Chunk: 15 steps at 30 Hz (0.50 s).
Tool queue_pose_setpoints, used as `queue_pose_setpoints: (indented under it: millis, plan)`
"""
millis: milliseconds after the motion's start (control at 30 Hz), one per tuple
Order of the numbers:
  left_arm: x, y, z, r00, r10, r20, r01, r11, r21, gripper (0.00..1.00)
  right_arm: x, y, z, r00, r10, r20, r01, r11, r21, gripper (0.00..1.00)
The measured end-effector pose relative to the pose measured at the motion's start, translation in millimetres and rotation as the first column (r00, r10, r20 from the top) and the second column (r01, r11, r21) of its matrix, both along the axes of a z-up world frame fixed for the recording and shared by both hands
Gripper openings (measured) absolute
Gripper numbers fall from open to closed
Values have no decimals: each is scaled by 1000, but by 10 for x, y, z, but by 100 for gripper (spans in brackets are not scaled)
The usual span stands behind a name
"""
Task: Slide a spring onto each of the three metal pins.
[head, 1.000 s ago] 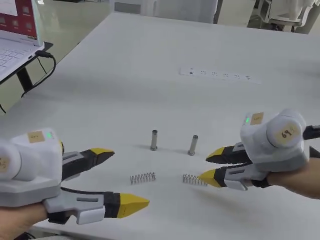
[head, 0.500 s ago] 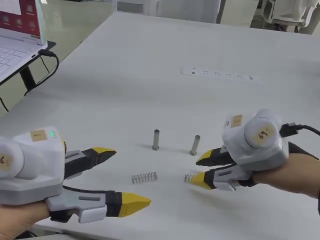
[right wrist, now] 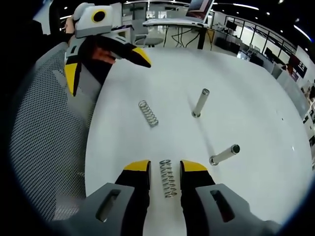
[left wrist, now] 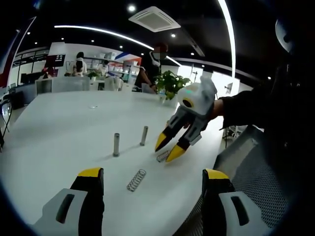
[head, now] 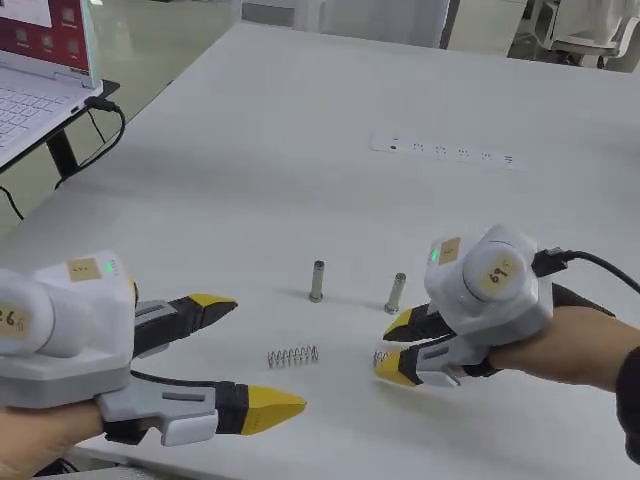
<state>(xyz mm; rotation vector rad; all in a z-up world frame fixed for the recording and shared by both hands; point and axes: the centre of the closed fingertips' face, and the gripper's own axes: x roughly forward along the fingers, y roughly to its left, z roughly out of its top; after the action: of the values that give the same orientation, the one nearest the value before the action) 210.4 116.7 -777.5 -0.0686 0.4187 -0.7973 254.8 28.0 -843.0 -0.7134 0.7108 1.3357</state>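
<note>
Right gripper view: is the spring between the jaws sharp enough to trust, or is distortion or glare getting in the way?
Right gripper view: the spring is sharp, coils distinct; fisheye makes the nearer pin look almost flat, though the head view shows it upright. Head view: even light, faint shadows, no glare on the table. Left gripper view: ceiling strips bright, other spring clear.

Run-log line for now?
right gripper: open, straddling near spring | left gripper: open, hovering | two pins: upright, bare | other spring: loose
</note>
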Motion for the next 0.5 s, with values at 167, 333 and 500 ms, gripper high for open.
queue_pose_setpoints:
  millis: [167, 333, 500]
  plan:
    - [0, 2, 8, 1000, 3, 1, -3, 1000, -4, 78, -2, 25, -19, 1000, 15, -5, -16, 1000, -16, 21]
    - [2, 6, 9, 1000, 4, 0, -4, 1000, -6, 78, -7, 36, -45, 1000, 28, -8, -28, 999, -35, 19]
    - [5, 4, 12, 1000, 5, 0, -5, 1000, -9, 78, -7, 29, -78, 999, 35, -12, -35, 998, -52, 17]
